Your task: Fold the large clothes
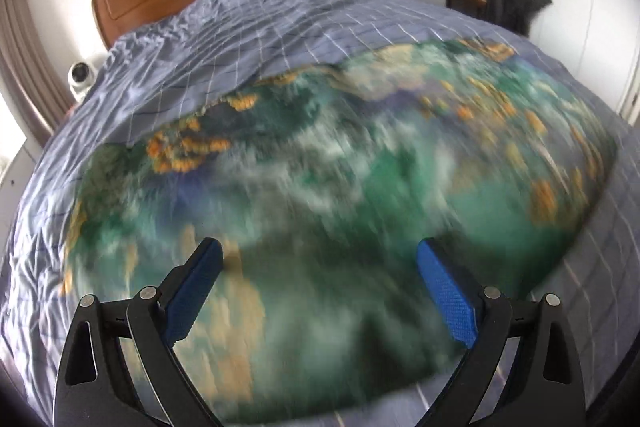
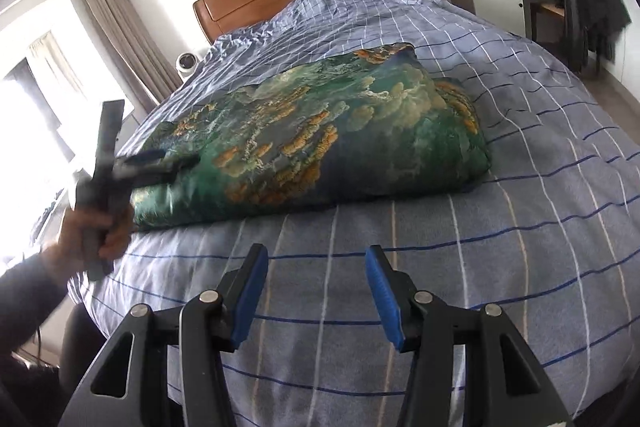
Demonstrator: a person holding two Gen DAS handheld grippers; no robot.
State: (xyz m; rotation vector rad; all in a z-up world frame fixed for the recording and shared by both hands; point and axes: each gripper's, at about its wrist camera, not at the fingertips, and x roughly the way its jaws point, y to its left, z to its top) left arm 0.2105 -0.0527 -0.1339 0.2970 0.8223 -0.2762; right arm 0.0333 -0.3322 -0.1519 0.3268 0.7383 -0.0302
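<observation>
The garment (image 2: 320, 139), a large green piece printed with orange and cream patches, lies as a thick folded bundle across the middle of the bed (image 2: 520, 187), on the blue checked cover.

The left gripper (image 1: 320, 291) hovers just over the garment's near edge with its jaws spread wide and nothing between them. The right gripper (image 2: 316, 291) is also parted and empty, over bare cover at about 6 o'clock from the bundle.

The step in hand looks like reaching in for the next fold. To do it well, each gripper should pinch all layers at a near corner, left at 8 o'clock and right at 4 o'clock, then lift evenly so the bundle stays square.

The left wrist view is badly blurred and shows only cloth up close. The right wrist view gives the bundle's whole outline, plus the person's hand (image 2: 96, 227) carrying the left gripper at the garment's 8 o'clock end.
</observation>
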